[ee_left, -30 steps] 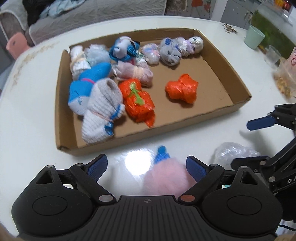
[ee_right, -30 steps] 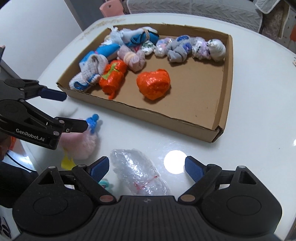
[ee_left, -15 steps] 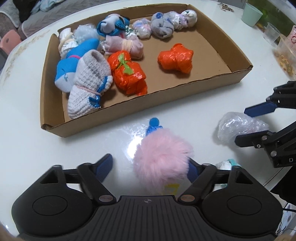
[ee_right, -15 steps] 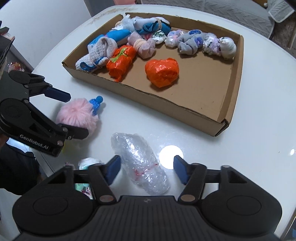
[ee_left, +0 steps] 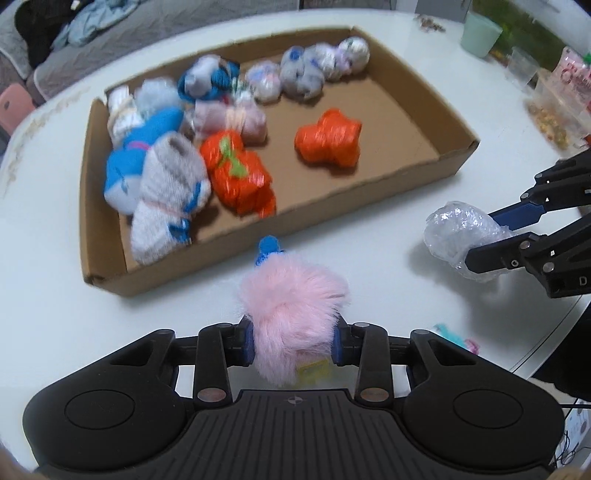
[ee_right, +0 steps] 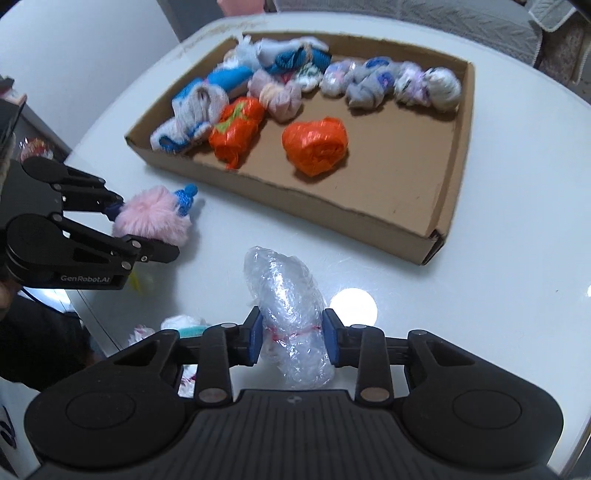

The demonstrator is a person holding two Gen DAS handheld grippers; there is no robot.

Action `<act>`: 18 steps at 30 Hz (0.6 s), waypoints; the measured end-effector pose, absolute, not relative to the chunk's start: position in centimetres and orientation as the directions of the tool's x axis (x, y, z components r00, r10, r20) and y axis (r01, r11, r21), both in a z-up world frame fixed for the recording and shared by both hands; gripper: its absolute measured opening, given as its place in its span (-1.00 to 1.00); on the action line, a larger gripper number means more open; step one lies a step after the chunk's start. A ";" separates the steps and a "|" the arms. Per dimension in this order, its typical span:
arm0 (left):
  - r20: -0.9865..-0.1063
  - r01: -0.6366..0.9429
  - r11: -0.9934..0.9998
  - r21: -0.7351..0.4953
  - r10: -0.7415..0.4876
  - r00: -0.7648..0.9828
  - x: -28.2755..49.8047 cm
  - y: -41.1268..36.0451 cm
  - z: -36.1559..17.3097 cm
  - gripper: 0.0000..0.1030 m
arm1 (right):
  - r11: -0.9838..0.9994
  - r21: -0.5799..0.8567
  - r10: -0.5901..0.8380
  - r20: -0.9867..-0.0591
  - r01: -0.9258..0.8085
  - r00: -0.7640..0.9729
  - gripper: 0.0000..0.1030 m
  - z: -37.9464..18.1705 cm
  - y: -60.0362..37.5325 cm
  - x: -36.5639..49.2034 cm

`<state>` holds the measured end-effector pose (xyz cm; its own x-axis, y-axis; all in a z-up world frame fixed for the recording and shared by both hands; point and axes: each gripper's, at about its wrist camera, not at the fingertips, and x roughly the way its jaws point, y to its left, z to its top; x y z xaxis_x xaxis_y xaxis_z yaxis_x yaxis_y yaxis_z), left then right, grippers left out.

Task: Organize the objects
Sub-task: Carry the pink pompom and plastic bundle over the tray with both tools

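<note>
A fluffy pink pompom point(ee_left: 291, 306) with a small blue knitted cap sits between the blue pads of my left gripper point(ee_left: 293, 345), which is shut on it. A clear plastic-wrapped bundle point(ee_right: 284, 288) tied with red thread is squeezed between the pads of my right gripper point(ee_right: 291, 339), whose jaws are closing on it. Both stand just in front of a shallow cardboard tray point(ee_left: 458, 158). The tray holds two orange wrapped bundles point(ee_left: 328, 138) and several rolled socks point(ee_left: 166, 184) along its left and back. From the left wrist view the right gripper point(ee_left: 495, 236) shows at the right.
A green cup point(ee_left: 480, 31), a clear glass point(ee_left: 522, 68) and snack packets point(ee_left: 561, 103) stand at the table's far right. Small soft items point(ee_right: 184, 325) lie near the table's front edge. The tray's right half is bare cardboard. A sofa lies beyond the table.
Both pairs of jaws went from wide open to closed: the left onto the pink pompom, the right onto the clear plastic bundle.
</note>
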<state>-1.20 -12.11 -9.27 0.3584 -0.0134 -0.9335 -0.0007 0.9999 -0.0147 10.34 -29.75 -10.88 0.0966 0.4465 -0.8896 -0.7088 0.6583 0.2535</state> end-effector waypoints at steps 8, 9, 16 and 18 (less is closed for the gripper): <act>-0.858 0.018 1.000 -0.021 -0.027 0.512 0.6 -12.9 -4.0 -0.19 | 0.721 0.283 0.533 -0.810 -0.633 0.244 -0.41 -7.1 -33.0 12.1; -0.846 0.022 0.999 -0.026 -0.034 0.532 1.0 -13.2 -3.4 -0.19 | 0.738 0.282 0.535 -0.798 -0.613 0.276 -0.41 -6.6 -33.4 12.5; -0.780 0.072 0.994 -0.082 -0.109 0.617 4.8 -15.5 -0.9 -0.19 | 0.797 0.288 0.556 -0.694 -0.530 0.458 -0.41 -3.9 -34.9 14.3; -0.774 0.087 0.989 -0.117 -0.146 0.616 6.1 -16.2 -1.2 -0.19 | 0.806 0.286 0.554 -0.671 -0.518 0.492 -0.41 -3.5 -35.1 14.7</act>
